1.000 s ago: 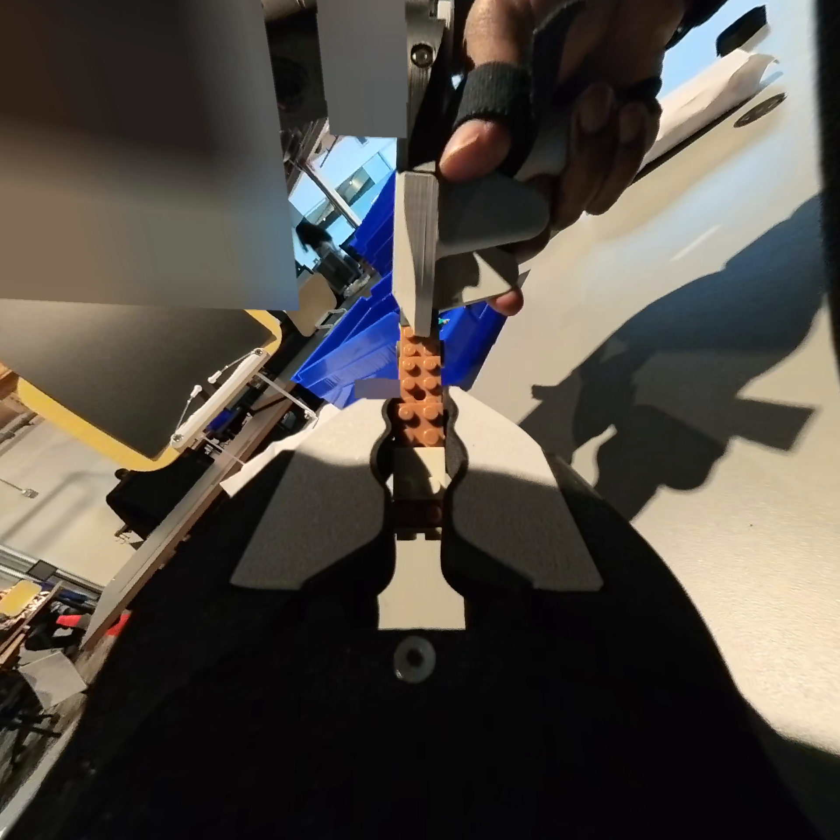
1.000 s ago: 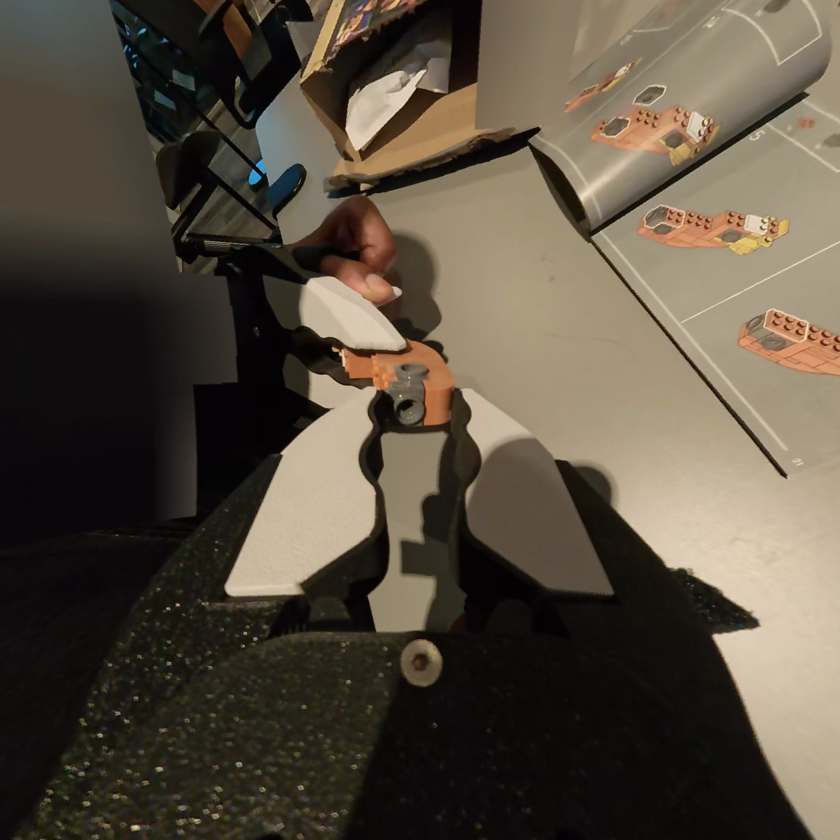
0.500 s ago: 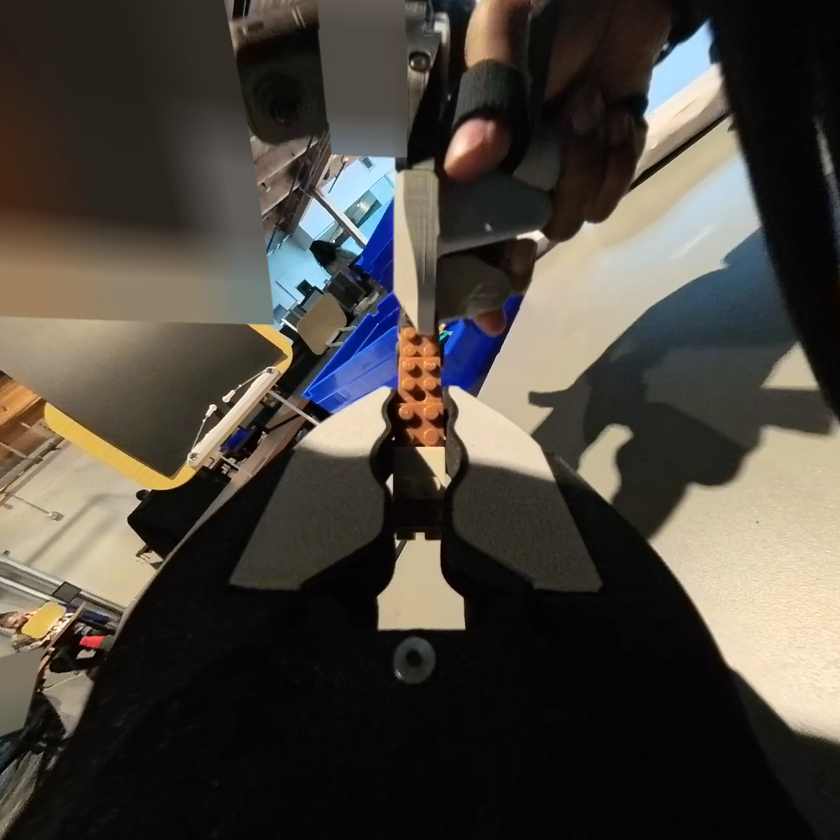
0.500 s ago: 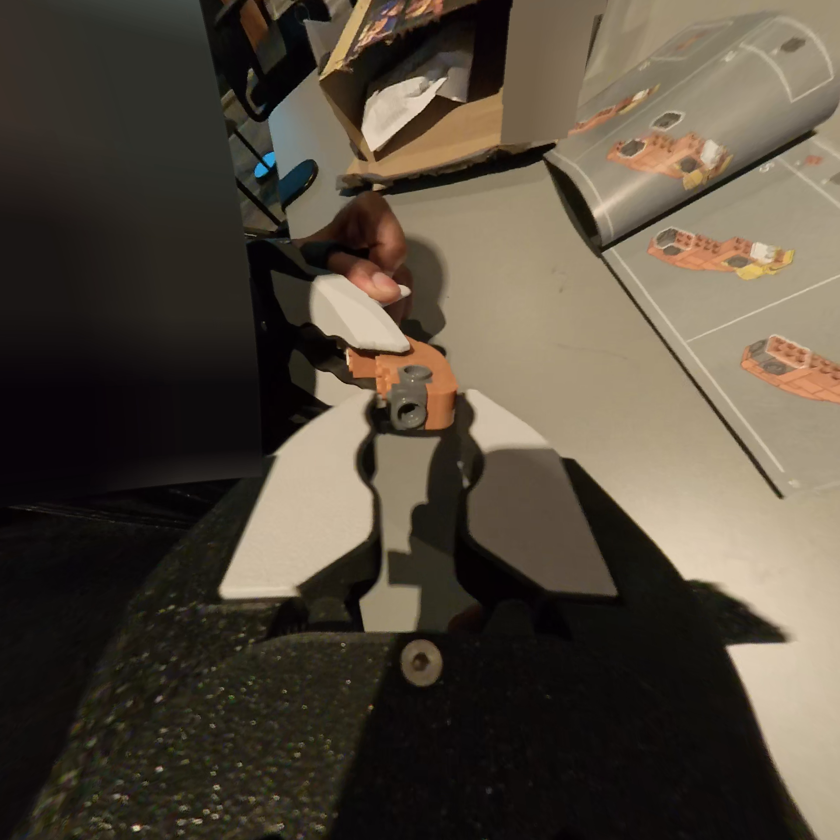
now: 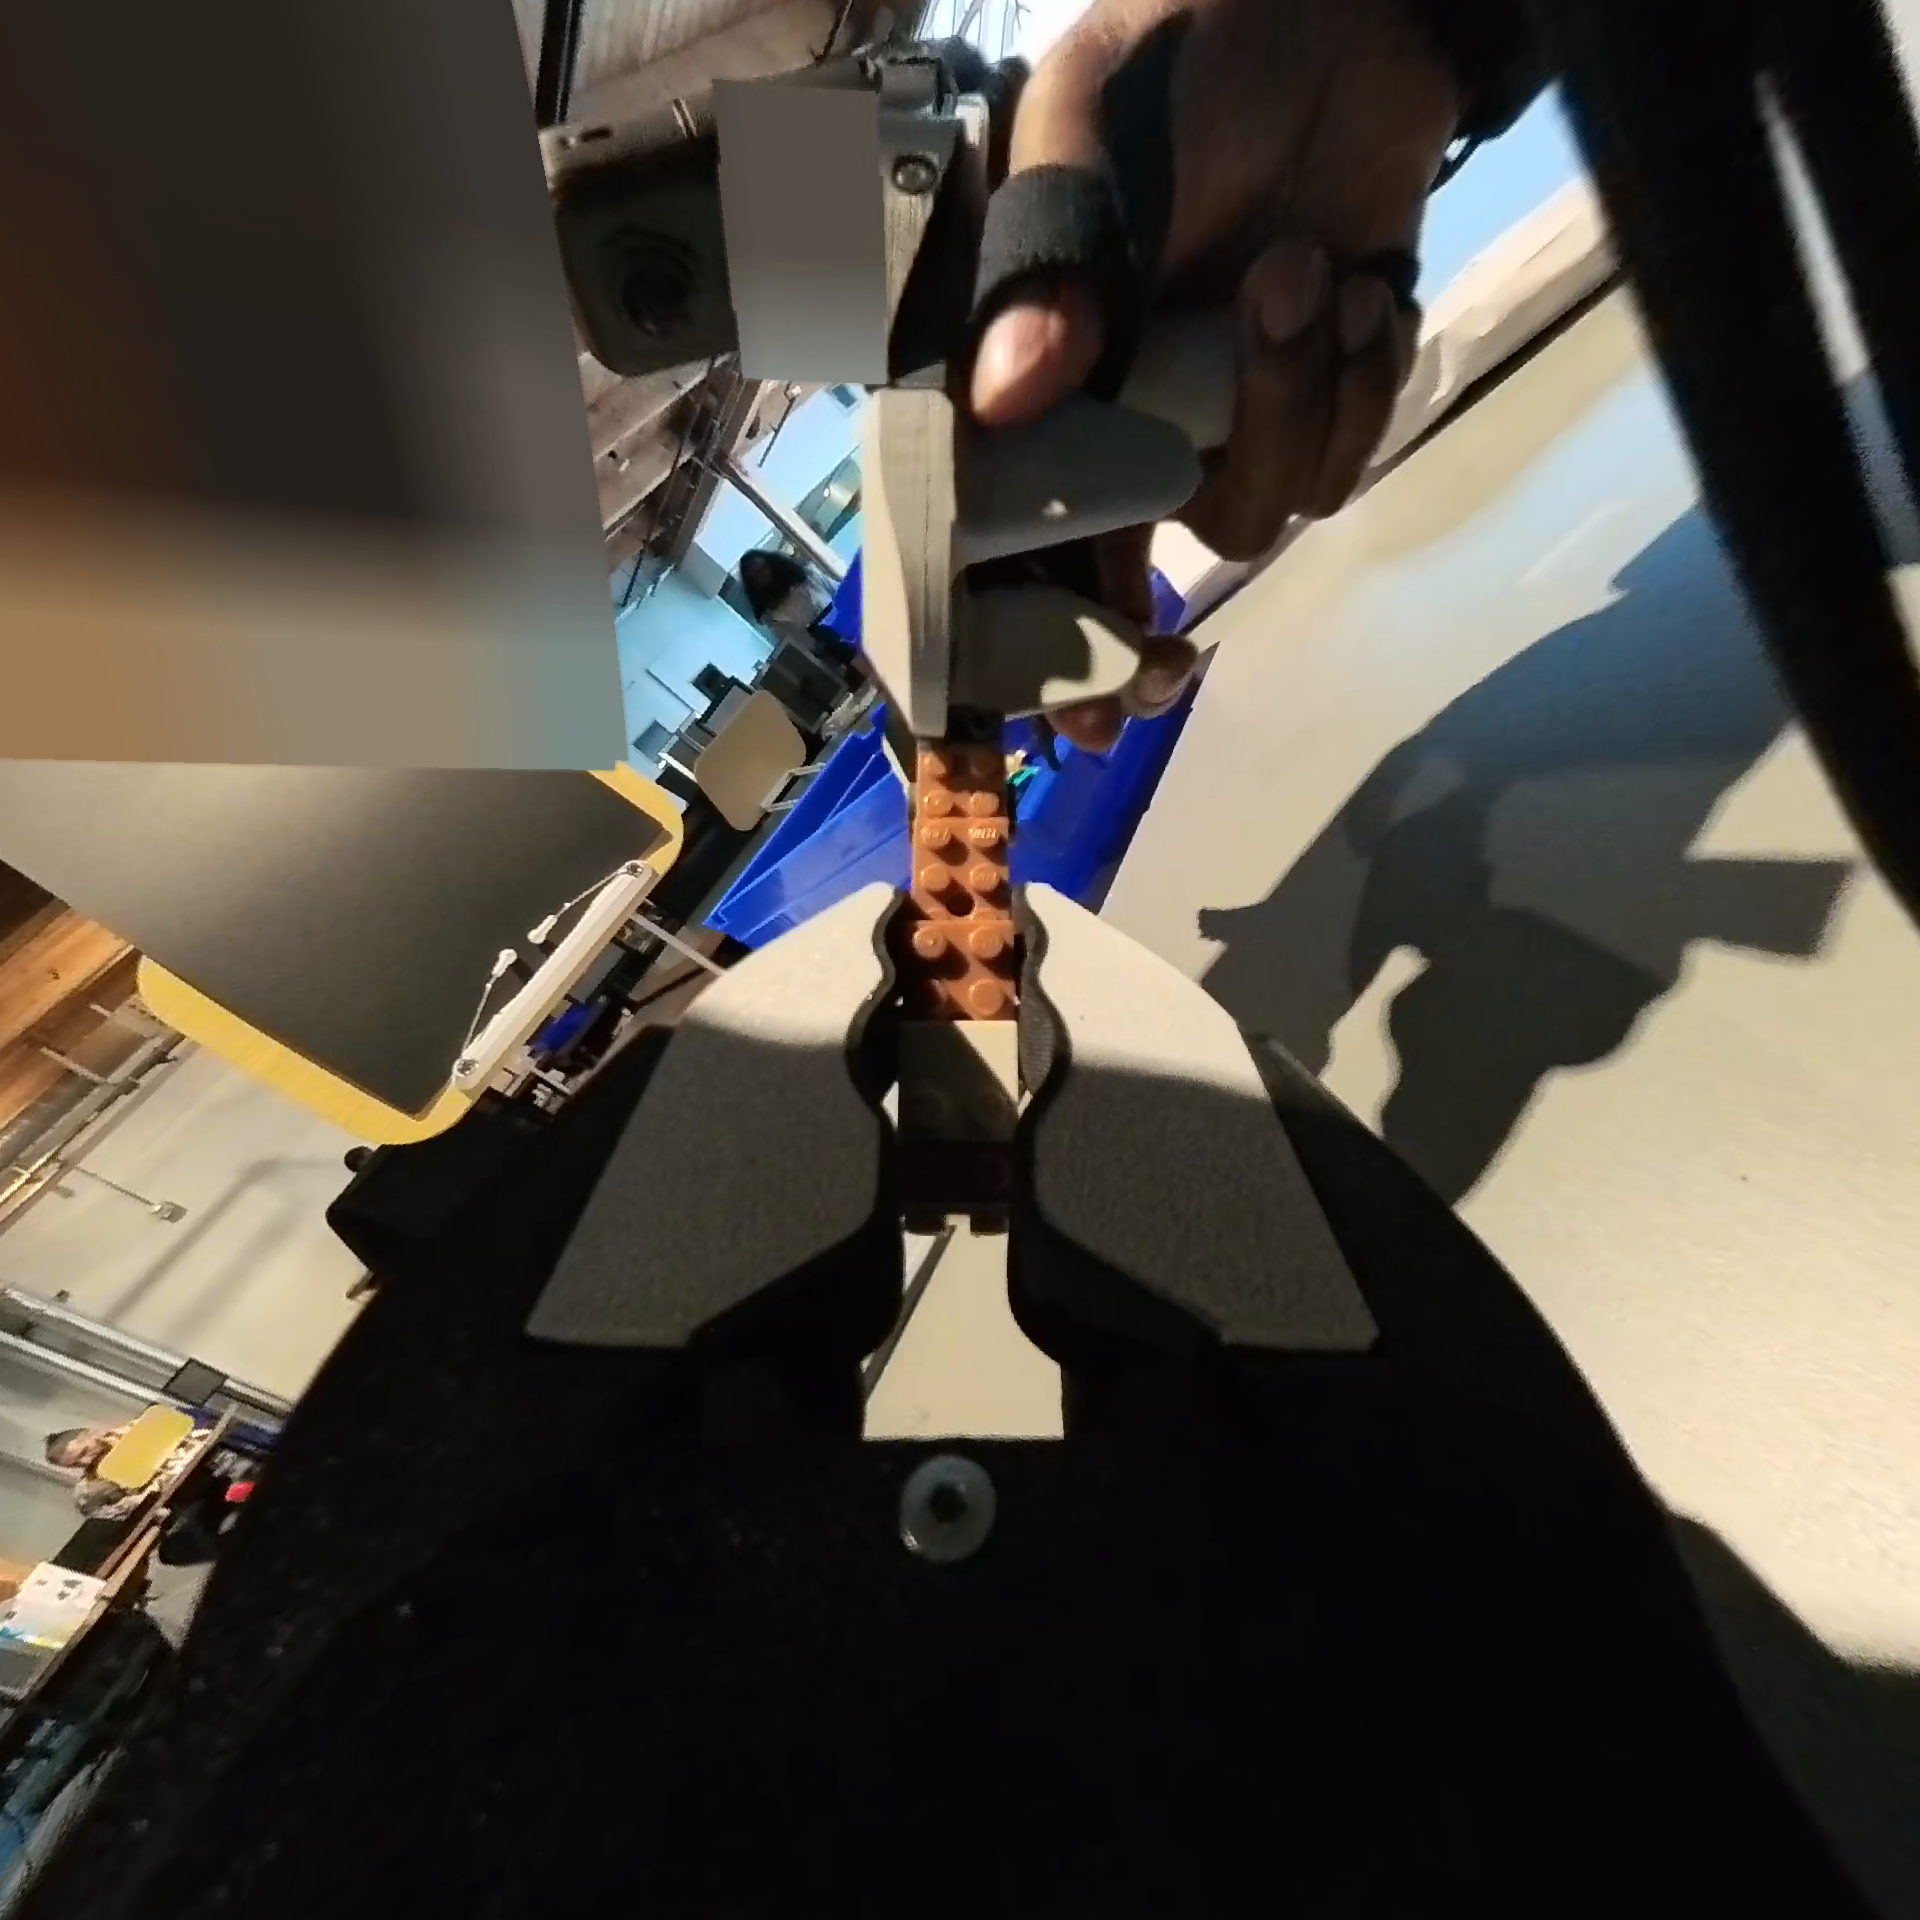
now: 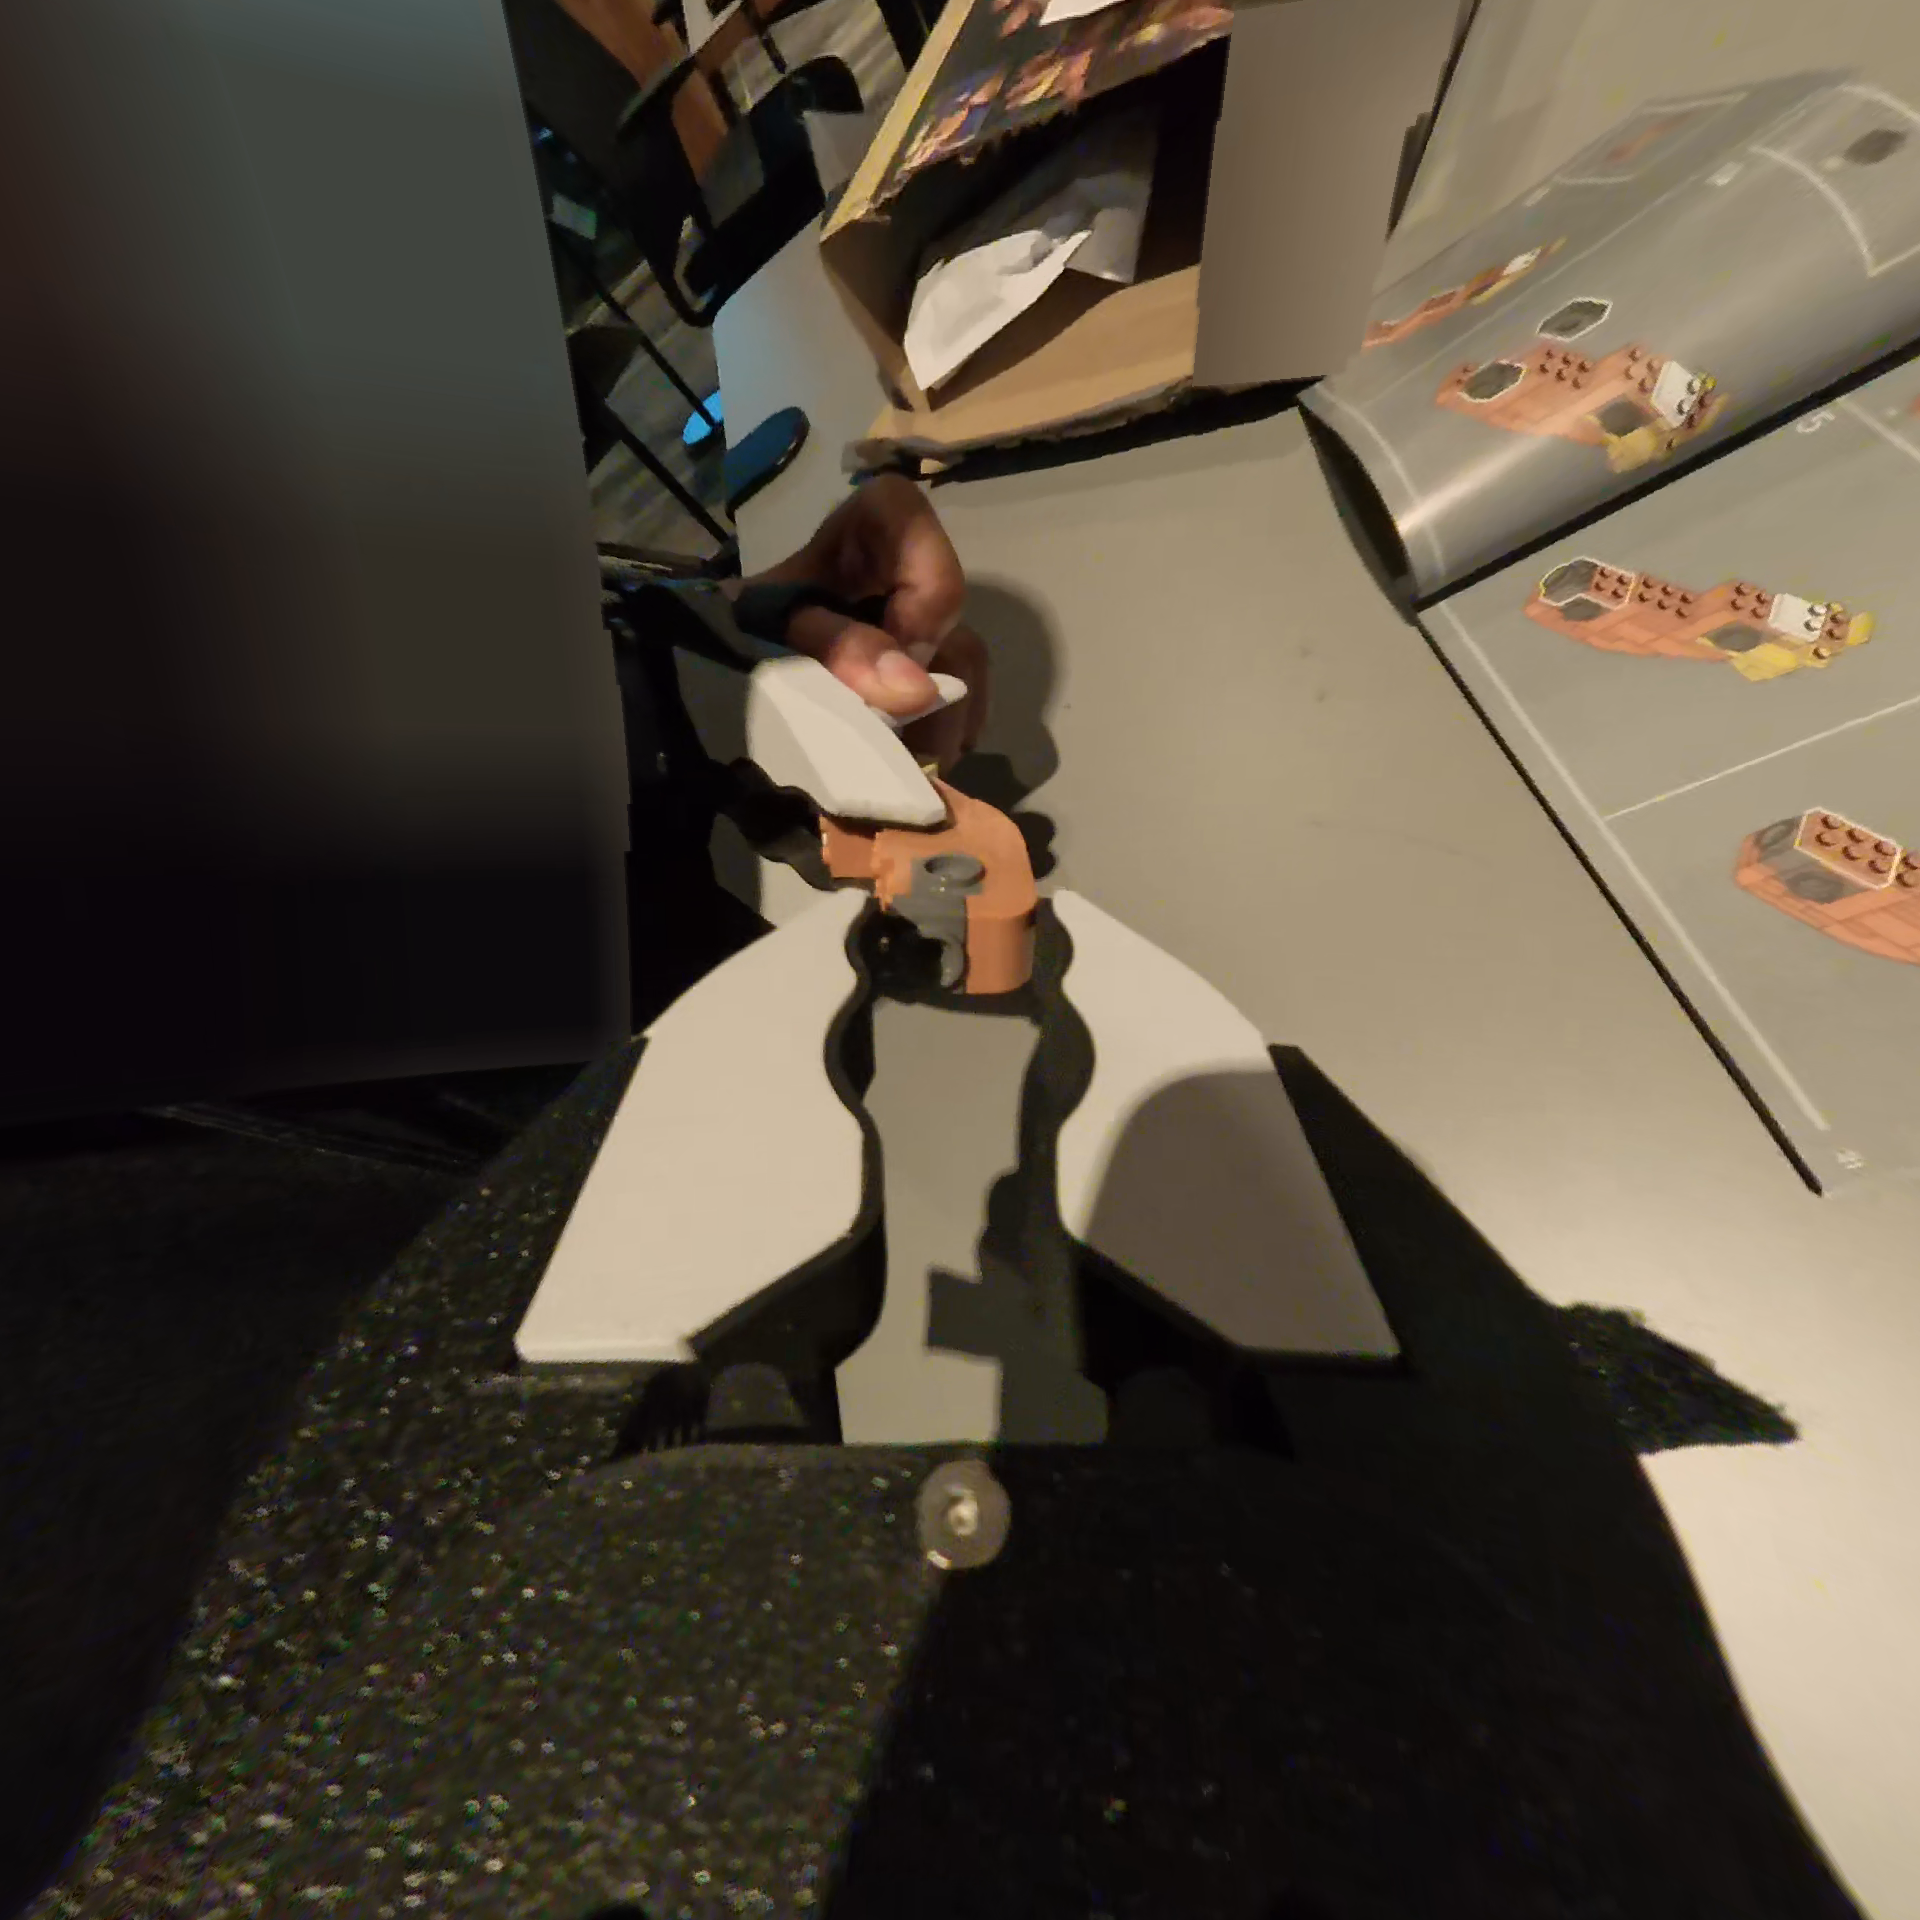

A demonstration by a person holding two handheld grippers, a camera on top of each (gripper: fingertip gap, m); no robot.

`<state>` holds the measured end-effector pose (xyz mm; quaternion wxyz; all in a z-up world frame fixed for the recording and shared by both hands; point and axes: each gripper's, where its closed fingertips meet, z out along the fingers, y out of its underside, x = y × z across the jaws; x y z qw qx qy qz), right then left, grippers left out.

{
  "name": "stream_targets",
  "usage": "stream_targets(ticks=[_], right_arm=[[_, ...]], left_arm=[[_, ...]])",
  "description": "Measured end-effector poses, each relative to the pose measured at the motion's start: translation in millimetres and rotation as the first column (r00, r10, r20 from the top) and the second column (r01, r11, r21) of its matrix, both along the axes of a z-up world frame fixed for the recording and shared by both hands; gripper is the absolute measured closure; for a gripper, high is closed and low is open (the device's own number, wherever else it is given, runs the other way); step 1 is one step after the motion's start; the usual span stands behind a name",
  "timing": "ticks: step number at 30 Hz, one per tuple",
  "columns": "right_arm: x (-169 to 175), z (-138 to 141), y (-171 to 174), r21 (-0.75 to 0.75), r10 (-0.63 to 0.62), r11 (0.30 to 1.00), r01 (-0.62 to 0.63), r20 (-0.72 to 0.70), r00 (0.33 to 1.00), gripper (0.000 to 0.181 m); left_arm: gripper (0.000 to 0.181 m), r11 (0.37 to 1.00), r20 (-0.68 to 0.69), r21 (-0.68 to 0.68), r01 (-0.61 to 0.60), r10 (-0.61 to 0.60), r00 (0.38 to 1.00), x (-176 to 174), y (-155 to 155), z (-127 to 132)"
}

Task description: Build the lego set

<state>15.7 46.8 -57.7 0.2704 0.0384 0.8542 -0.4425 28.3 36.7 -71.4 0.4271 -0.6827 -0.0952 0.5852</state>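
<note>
Above the grey worktop, both grippers' jaws clamp opposite ends of one brown lego assembly.

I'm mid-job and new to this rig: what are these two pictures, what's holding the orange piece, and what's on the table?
There is no robot arm: a person holds a two-finger gripper in each hand, with a camera on each. The left wrist view looks along the left gripper, shut on the orange lego assembly. The right wrist view looks along the right gripper, shut on that assembly's other end. Each view shows the other gripper and its hand. On the grey table lie an open instruction booklet and a torn cardboard box.
</note>
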Motion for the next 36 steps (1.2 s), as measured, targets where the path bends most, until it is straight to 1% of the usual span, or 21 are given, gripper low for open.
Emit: stream_targets(ticks=[5,17,22,25,28,32,36], right_arm=[[0.3,-1.3,1.6,0.001,0.015,1.000,-0.015,-0.031,0.999,0.154],[-2.7,-4.3,-0.2,-0.024,-0.022,1.000,0.020,-0.048,0.999,0.156],[-3.1,-2.9,-1.7,-0.047,-0.043,0.998,0.042,-0.031,0.999,0.155],[-2.3,-3.1,-1.7,-0.056,-0.048,0.997,0.047,-0.027,0.998,0.153],[0.5,-5.1,0.1,-0.044,-0.033,0.999,0.032,-0.031,0.999,0.143],[-4.1,-4.6,1.2,-0.051,-0.055,0.997,0.054,-0.007,0.998,0.148],[-2.3,-5.6,2.5,-0.048,-0.040,0.998,0.039,-0.014,0.999,0.154]], left_arm=[[0.164,1.000,0.003,0.000,0.008,-0.008,1.000,0.6,1.4,-1.0],[0.164,1.000,0.022,0.007,0.004,-0.005,1.000,-0.4,-0.4,-3.4],[0.164,1.000,0.017,0.009,-0.007,0.007,1.000,-1.7,-1.7,-2.7],[0.164,1.000,0.034,0.028,0.003,-0.003,0.999,-2.1,-1.4,-3.2],[0.164,0.999,0.048,0.037,0.010,-0.012,0.999,-2.2,-0.8,-4.6],[0.164,0.998,0.050,0.058,0.016,-0.019,0.999,-1.6,-1.8,-2.4],[0.164,0.999,0.049,0.046,0.017,-0.019,0.999,-1.3,-0.9,-3.6]])
